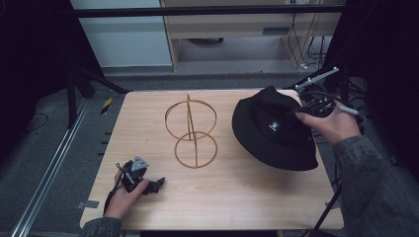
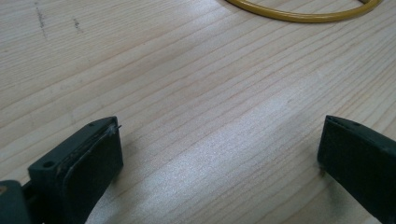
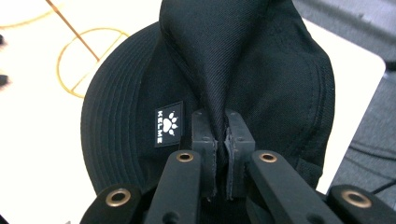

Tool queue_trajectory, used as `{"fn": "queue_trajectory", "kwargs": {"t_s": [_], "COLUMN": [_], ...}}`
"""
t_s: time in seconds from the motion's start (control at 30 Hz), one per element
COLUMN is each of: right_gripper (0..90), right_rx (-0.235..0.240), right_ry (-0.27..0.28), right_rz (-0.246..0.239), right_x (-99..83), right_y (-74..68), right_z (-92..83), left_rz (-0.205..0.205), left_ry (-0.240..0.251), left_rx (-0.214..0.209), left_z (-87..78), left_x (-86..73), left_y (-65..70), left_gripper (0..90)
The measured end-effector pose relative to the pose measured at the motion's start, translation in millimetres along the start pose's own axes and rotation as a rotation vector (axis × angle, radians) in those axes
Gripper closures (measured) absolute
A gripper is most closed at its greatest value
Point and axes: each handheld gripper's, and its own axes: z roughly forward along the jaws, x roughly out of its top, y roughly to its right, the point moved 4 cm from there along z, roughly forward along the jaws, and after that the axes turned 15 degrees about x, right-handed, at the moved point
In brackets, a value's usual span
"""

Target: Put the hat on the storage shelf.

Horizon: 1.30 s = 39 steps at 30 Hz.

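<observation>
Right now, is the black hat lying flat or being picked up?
Being picked up. The right hand-held gripper is shut on a pinched fold of the black hat, pulling its crown into a peak above the table.

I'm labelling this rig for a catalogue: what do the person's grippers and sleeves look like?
Both grippers are black. The left gripper carries a grey three-cornered plate and a black cable; the right gripper has flat rectangular pads, brass-ringed holes and dark cables. The sleeves are grey knit.

One black hat [image 1: 274, 129], one wire stand [image 1: 190, 133]
</observation>
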Motion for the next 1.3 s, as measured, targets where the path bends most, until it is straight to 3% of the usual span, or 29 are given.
{"fn": "queue_trajectory", "kwargs": {"t_s": [0.27, 0.73, 1.0, 1.3], "right_gripper": [85.4, 85.5, 85.5, 85.5], "right_rx": [-0.009, -0.002, 0.026, 0.061], "right_ry": [0.058, 0.140, 0.222, 0.252], "right_rz": [-0.075, -0.153, -0.183, -0.237], "right_x": [24.5, 45.7, 48.7, 56.8], "right_y": [-23.4, -51.5, -66.1, -86.8], "right_z": [-20.2, -38.1, -41.0, -40.1], "left_rz": [0.000, 0.000, -0.001, -0.001], "left_ry": [0.000, -0.001, -0.001, -0.001], "left_rx": [0.000, 0.000, 0.000, 0.000], "left_z": [0.0, -0.1, -0.1, -0.1], "left_x": [0.0, 0.0, 0.0, 0.0], "left_y": [0.0, 0.0, 0.1, 0.1], "left_gripper": [0.0, 0.0, 0.0, 0.0]}}
